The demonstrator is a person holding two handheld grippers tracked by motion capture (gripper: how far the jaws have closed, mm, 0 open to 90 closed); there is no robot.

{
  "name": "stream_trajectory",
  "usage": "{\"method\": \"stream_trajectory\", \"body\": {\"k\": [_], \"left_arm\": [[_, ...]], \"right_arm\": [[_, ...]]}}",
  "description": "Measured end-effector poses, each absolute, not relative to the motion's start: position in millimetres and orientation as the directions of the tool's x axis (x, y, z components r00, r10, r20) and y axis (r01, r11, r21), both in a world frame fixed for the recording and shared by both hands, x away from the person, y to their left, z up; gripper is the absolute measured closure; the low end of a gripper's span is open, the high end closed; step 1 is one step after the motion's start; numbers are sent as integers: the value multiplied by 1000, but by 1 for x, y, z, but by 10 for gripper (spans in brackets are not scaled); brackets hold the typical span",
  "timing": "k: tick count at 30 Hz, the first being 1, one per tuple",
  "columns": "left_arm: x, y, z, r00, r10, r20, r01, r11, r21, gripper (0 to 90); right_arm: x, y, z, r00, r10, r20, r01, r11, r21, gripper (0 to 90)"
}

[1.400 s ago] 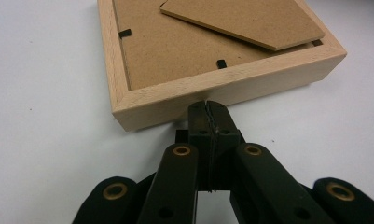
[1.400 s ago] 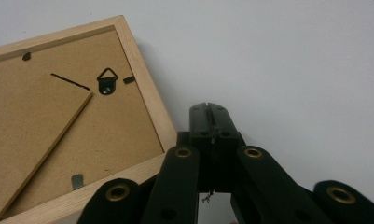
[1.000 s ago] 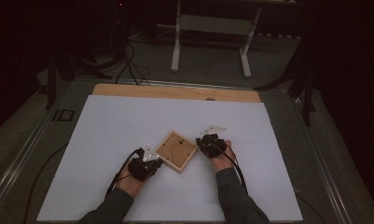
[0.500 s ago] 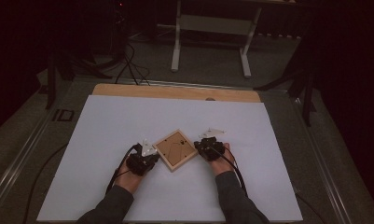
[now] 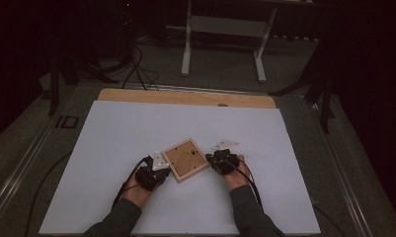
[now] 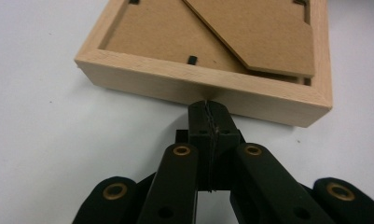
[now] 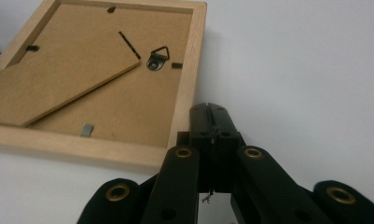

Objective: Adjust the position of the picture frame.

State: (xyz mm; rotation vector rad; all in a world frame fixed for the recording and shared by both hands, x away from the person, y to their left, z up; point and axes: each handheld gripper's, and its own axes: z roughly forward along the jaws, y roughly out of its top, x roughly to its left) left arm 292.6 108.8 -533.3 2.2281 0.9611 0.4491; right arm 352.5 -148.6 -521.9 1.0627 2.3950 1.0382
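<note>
Frame: a small square wooden picture frame (image 5: 185, 159) lies back side up on the white bench top, a bit nearer the front edge than the far edge, about in the middle from side to side. It sits turned, so its corners point at the edges.
Back of frame: a brown board fills the wood rim. A fold-out stand flap (image 7: 58, 79) lies flat on it. A little metal hanging loop (image 7: 157, 58) and small dark tabs (image 6: 191, 59) hold the board in.
What is in it: the brown board and its stand flap. I cannot tell if there is glass or a picture under it.
How it will handle: I think it is light and stiff. The wood rim is smooth, so it may slide on the bench. If there is glass, it could break when dropped.
Where to hold: best on the wood rim, one side each. The thin flap could bend.
Left claw: the left claw (image 6: 208, 108) is pressed together with nothing in it. Its tip touches the outer side of the rim.
Right claw: the right claw (image 7: 211, 113) is pressed together too, with nothing in it. It sits just beside the rim on the other side.
Bench: a white sheet (image 5: 111, 128) covers it, with a wood strip (image 5: 185, 98) at the far edge.
</note>
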Motion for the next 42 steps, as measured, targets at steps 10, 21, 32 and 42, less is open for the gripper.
{"method": "stream_trajectory", "body": {"k": [10,21,32,42], "left_arm": [[288,108,-532,665,745,61,517,-518,682,896],[291,112,-533,645,762,58,530,-501,685,896],[299,119,-533,615,787,50,548,-472,690,895],[285,120,-530,631,776,29,565,-484,668,895]], "right_arm": [[338,-154,-524,-687,727,-2,496,471,729,899],[330,-151,-524,-688,726,-5,493,472,731,900],[327,-146,-523,-701,713,1,479,469,742,899],[321,-141,-522,-722,691,-32,452,506,735,899]]}}
